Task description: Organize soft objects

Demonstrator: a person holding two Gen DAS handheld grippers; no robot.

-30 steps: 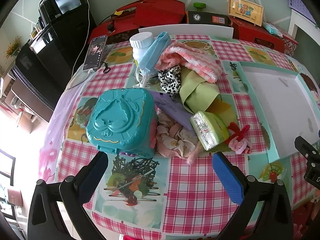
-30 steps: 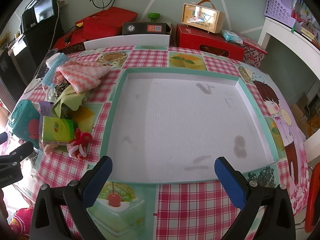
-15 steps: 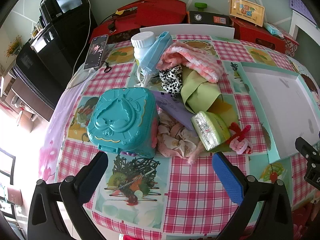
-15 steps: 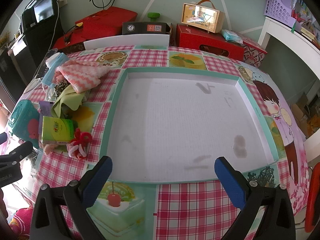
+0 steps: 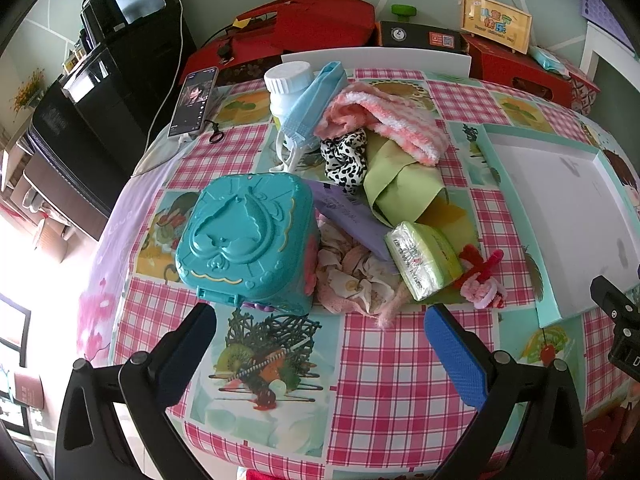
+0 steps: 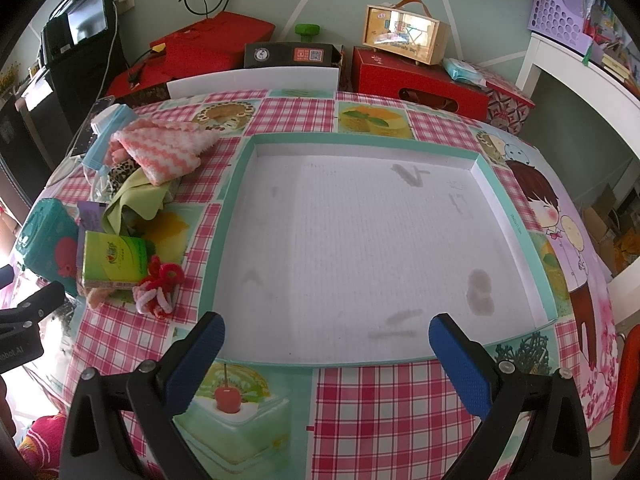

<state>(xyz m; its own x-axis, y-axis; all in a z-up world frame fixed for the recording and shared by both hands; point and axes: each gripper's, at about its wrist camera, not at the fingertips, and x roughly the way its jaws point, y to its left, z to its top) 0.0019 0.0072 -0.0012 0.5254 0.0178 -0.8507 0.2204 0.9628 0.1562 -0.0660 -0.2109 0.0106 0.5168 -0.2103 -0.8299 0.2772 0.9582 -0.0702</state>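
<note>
1. Left wrist view: over the last second the pile has been brought slightly nearer, a slow approach and no pick yet. The teal case (image 5: 248, 240) sits centre left, with the floral cloth (image 5: 352, 276) and tissue pack (image 5: 424, 260) just right of it.
2. The left gripper (image 5: 320, 344) is spread wide at the bottom of the frame; nothing is held or touched.
3. Right wrist view: nothing has shifted. The empty tray (image 6: 230, 184) fills the centre, and the right gripper (image 6: 326, 344) is parked wide open over its near rim, ungrasping.
</note>
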